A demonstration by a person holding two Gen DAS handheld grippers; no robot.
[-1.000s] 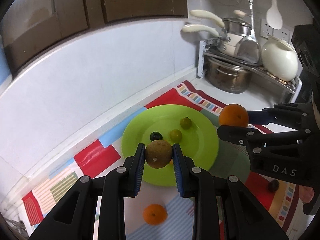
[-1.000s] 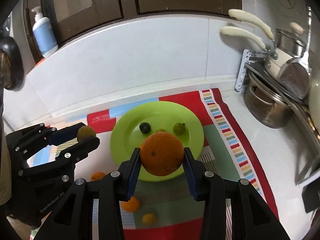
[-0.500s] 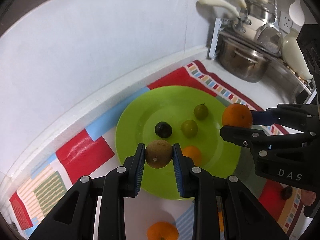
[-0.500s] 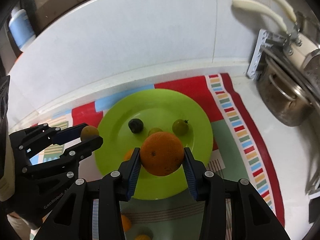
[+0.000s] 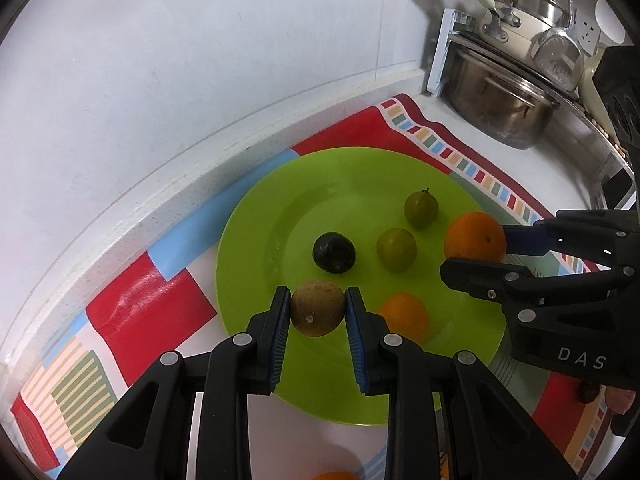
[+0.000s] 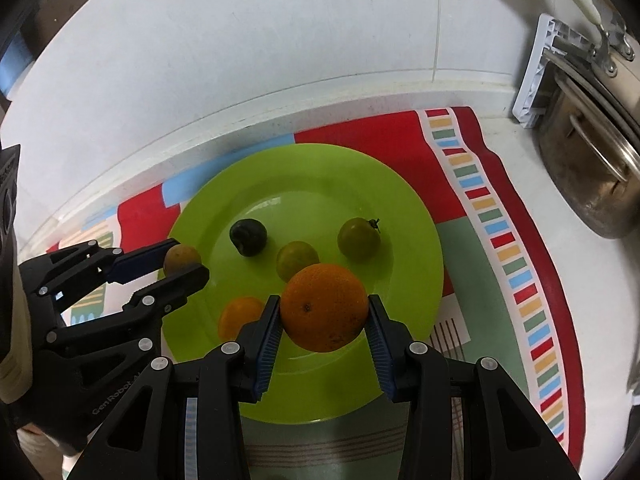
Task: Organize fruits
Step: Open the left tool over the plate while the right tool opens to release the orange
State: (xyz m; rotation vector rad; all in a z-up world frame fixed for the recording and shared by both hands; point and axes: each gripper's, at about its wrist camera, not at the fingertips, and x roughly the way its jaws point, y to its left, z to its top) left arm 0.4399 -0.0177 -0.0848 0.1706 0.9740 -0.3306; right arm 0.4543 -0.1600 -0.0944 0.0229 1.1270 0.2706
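Left gripper (image 5: 318, 312), lower centre of the left wrist view: fingers clamped on a brownish-green fruit (image 5: 317, 307), held over the near-left rim of the green plate (image 5: 260, 216).

Green plate, centre frame, on a patchwork mat (image 5: 148, 308) over the white surface (image 5: 472, 120). Contents, left to right: dark plum (image 5: 334, 252), small orange (image 5: 404, 314), two green fruits (image 5: 396, 249) and (image 5: 421, 209).

Right gripper (image 6: 323, 320), lower centre of the right wrist view: fingers closed on a large orange (image 6: 324, 306), hanging above the plate's near half.

Change over the last second: both grippers have come down and forward, so the plate now fills far more of each view; grips unchanged.

Judgement: both fruits look close to release onto the plate. More fruit sits at the bottom edge of the left view, so sorting is unfinished.
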